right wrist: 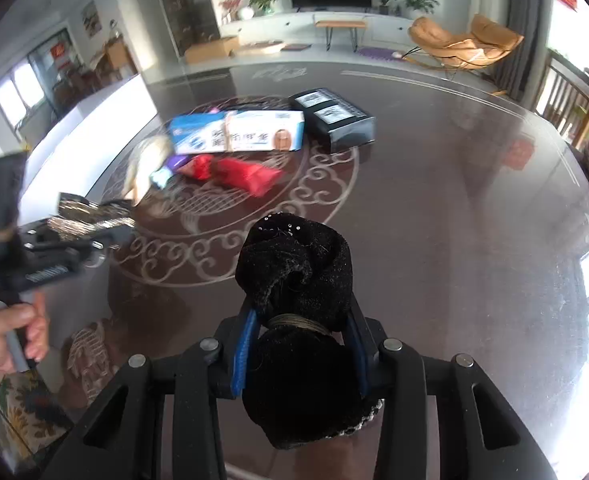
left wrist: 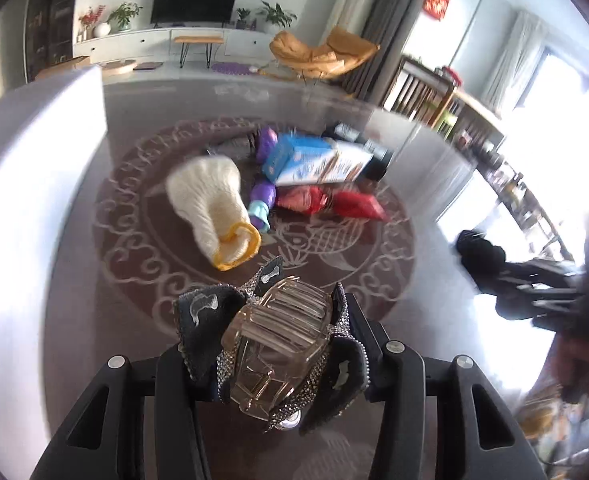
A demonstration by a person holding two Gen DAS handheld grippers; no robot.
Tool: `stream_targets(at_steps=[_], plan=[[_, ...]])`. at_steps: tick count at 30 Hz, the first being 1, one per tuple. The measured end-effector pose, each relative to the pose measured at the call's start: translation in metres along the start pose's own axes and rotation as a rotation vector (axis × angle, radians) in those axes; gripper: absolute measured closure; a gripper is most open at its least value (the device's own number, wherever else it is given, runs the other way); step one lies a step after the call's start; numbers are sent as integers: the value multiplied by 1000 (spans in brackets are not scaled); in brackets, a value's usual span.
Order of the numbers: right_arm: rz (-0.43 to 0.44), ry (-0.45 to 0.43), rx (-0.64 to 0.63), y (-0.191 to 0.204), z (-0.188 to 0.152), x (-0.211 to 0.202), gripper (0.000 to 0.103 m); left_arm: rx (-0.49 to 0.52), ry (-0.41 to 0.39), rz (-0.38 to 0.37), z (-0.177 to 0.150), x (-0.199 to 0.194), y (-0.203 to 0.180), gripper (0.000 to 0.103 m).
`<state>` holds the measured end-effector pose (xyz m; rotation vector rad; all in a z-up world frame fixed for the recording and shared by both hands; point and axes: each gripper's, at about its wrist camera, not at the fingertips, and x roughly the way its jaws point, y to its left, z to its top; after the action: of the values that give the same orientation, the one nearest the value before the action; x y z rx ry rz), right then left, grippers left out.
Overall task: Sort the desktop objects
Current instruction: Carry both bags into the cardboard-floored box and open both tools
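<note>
Left gripper (left wrist: 278, 344) jaws clamp a hair claw (left wrist: 282, 340); right gripper (right wrist: 298, 344) jaws clamp a black bow (right wrist: 294, 280); both above the surface (right wrist: 454, 220).

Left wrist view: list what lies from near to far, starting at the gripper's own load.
Hair claw clip with dark bow → cream knit glove → red snack packets → blue and white box → black box.

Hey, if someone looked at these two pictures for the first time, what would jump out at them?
Each tool is clamped on a hair accessory: the left tool holds a clear hair clip with a dark rhinestone bow, the right tool a black velvet hair tie. Beyond them, on the dark patterned table, lie a white knitted glove, red snack packets and a blue-and-white box.
</note>
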<state>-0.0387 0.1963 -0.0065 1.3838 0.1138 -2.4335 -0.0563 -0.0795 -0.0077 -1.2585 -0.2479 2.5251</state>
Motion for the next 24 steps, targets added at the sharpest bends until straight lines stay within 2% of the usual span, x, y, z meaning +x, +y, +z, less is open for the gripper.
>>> stream_targets(at_steps=[3,5,8,11,13,16,19,21,23,24], plan=[[73,-22,-69,49,23,-11,63,-38,-67,-14,10,-69,24,54],[157,-59,-115,94,43,-21,63,-53,-119,33,18,-114,49,54],[315,-101,-181,176,73,-31,63,-94,-165,154,22,-166,100,54],[474,-90,-245,257,93,-30,63,-158,-136,295,20,-183,164,54],[524,-61,-294,306,99,-23,63,-199,-86,357,13,-180,197,54],[526,-15,-367,364,100,-1,62,-247,16,429,-3,-165,239,54],[482,25,-387,398,93,24,55,-315,98,496,-20,-152,267,50],[434,28,-418,413,86,34,20,-379,122,500,-28,-151,281,46],[401,11,-428,417,80,35,16,-415,88,490,-29,-157,285,18],[409,6,-420,414,79,34,16,-418,58,503,-29,-163,285,13]])
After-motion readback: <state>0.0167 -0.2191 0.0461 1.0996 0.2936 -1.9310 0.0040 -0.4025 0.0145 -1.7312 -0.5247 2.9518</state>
